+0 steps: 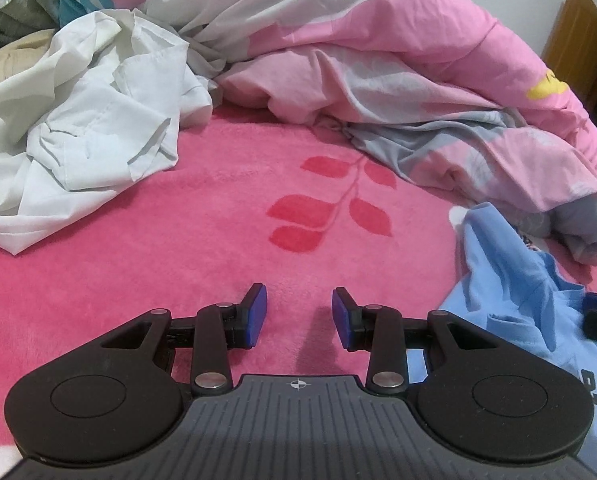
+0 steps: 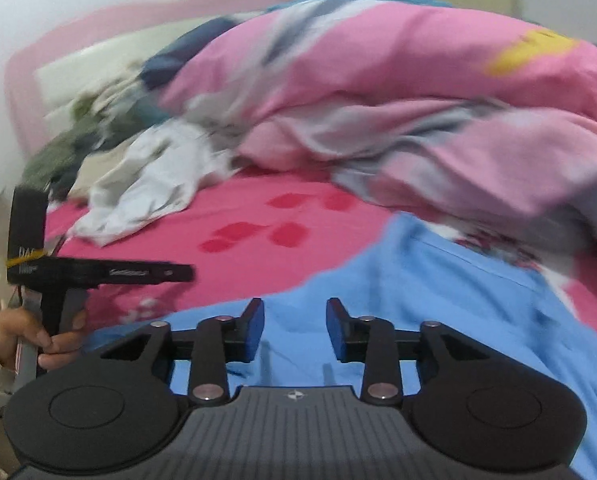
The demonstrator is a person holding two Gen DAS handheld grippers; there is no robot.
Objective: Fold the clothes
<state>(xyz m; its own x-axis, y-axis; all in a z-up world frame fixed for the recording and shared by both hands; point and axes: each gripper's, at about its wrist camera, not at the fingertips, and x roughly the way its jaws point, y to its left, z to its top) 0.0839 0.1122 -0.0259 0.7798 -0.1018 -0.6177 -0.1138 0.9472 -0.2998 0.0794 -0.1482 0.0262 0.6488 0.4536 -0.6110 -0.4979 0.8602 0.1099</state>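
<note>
Blue shirt spread on pink blanket toward bed's right side, under right gripper; jaws part open, nothing clamped, cloth just below. Left gripper part open, empty, over bare blanket. Shirt likely light, soft, floppy, wrinkles easily; best pinched at hem or shoulder edge, thin layer. White garment crumpled at far left. Quilt heaped along far edge. No containers visible.

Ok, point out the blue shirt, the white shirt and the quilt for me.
blue shirt (image 2: 438,300), right wrist view, flat middle of the cloth.
white shirt (image 1: 86,128), left wrist view, crumpled middle.
quilt (image 1: 378,40), left wrist view, pink upper fold.
</note>
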